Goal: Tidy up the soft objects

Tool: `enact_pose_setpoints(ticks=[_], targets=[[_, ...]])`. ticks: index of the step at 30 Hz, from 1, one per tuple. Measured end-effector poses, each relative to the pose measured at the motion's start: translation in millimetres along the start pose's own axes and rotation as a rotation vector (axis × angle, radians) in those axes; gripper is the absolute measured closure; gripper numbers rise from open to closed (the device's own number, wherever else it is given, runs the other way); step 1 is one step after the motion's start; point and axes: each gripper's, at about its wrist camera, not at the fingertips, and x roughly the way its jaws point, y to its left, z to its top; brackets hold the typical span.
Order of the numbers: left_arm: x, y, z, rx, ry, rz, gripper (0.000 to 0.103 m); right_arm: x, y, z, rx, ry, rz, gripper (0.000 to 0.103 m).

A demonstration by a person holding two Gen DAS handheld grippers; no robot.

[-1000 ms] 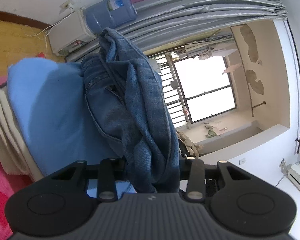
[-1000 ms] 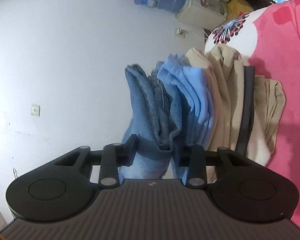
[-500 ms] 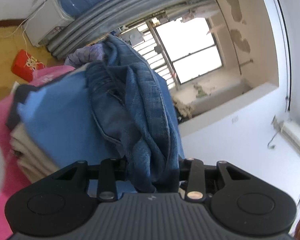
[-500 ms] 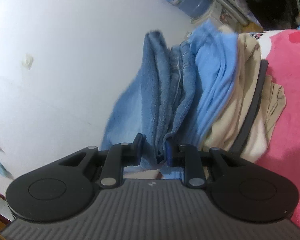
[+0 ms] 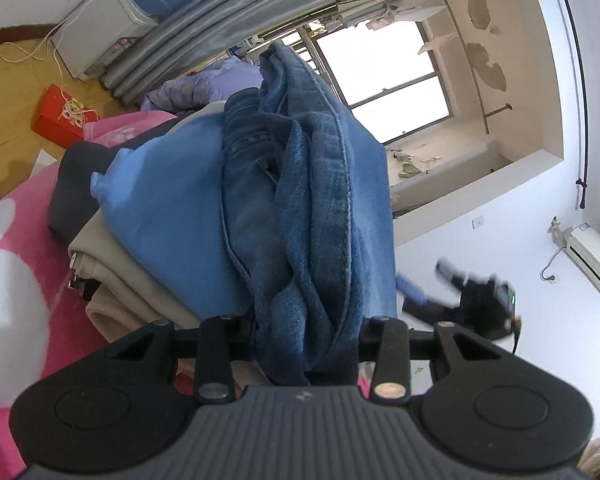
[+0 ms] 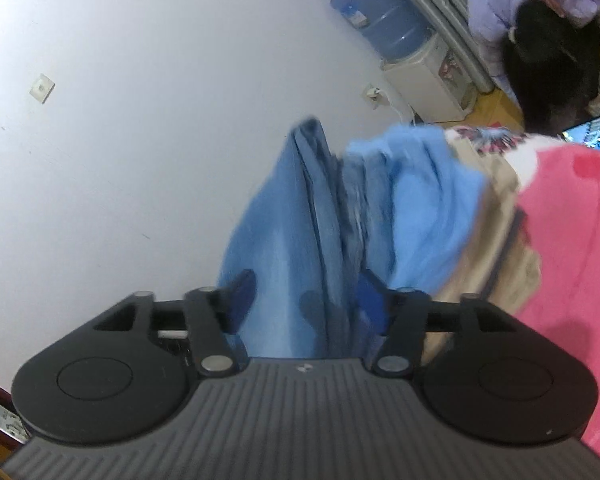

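on top of the folded stack sits the denim jeans (image 5: 320,200), so this piece looks nearly placed. left gripper (image 5: 306,334) is clamped on a thick bunched fold; right gripper (image 6: 308,312) has its fingers spread, denim between them. under it: smooth light blue garment (image 5: 168,208), beige fabric (image 5: 120,280), fuzzy pink blanket (image 5: 4,360). letting go and tidying remain.

Denim jeans (image 5: 320,200) in my left gripper (image 5: 306,332): coarse woven cloth, faded, stitched seams. Light blue garment (image 5: 168,216) beneath: soft, matt knit. Beige fabric (image 5: 120,280) smoother. Pink blanket (image 6: 572,240) fleecy. My gripper bodies: matt black ribbed plastic, small shiny metal pins. Floor (image 5: 8,80): yellowish wood.
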Motion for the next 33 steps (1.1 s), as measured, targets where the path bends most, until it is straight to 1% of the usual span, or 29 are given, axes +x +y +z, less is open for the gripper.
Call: enact_pose_setpoints(ticks=[2, 5, 7, 10, 11, 13, 16, 19, 20, 21, 22, 24, 25, 26, 28, 31, 33], targets=[[0, 2, -1, -0.005, -0.001, -0.003, 0.063, 18, -2, 19, 0.029, 0.022, -0.021, 0.038], [1, 2, -3, -0.005, -0.001, -0.002, 0.062, 50, -18, 39, 0.134, 0.07, -0.024, 0.038], [0, 2, -3, -0.006, 0.0, -0.002, 0.062, 62, -27, 45, 0.191, 0.068, -0.024, 0.038], [0, 3, -4, -0.009, 0.001, -0.005, 0.062, 73, -34, 49, 0.238, 0.085, -0.03, 0.036], [0, 4, -4, -0.011, 0.002, -0.006, 0.061, 76, -36, 50, 0.25, 0.091, -0.022, 0.032], [1, 6, -5, -0.014, 0.002, -0.009, 0.061, 83, -40, 52, 0.27, 0.097, -0.014, 0.03], [2, 9, -5, -0.017, 0.003, -0.014, 0.061, 79, -43, 52, 0.296, 0.095, -0.014, 0.028], [2, 11, -6, -0.018, 0.003, -0.019, 0.061, 76, -46, 50, 0.315, 0.082, 0.024, 0.022], [2, 11, -6, -0.019, 0.003, -0.02, 0.061, 77, -49, 49, 0.338, 0.08, 0.052, 0.019], [2, 11, -6, -0.021, 0.003, -0.021, 0.061, 78, -52, 49, 0.366, 0.078, 0.086, 0.015], [2, 12, -7, -0.022, 0.002, -0.022, 0.061, 79, -55, 50, 0.391, 0.075, 0.11, 0.014], [1, 12, -7, -0.026, 0.001, -0.023, 0.06, 83, -56, 53, 0.406, 0.077, 0.137, 0.006], [1, 12, -7, -0.026, 0.002, -0.022, 0.06, 85, -54, 54, 0.402, 0.083, 0.141, 0.004], [1, 11, -7, -0.025, 0.002, -0.022, 0.06, 88, -52, 56, 0.391, 0.095, 0.137, 0.001], [1, 10, -7, -0.024, 0.004, -0.019, 0.06, 94, -45, 60, 0.362, 0.122, 0.11, 0.001], [2, 7, -8, -0.022, 0.007, -0.014, 0.06, 106, -38, 67, 0.332, 0.174, 0.039, 0.001], [3, 7, -8, -0.025, 0.007, -0.012, 0.06, 113, -33, 71, 0.305, 0.194, 0.007, 0.001]])
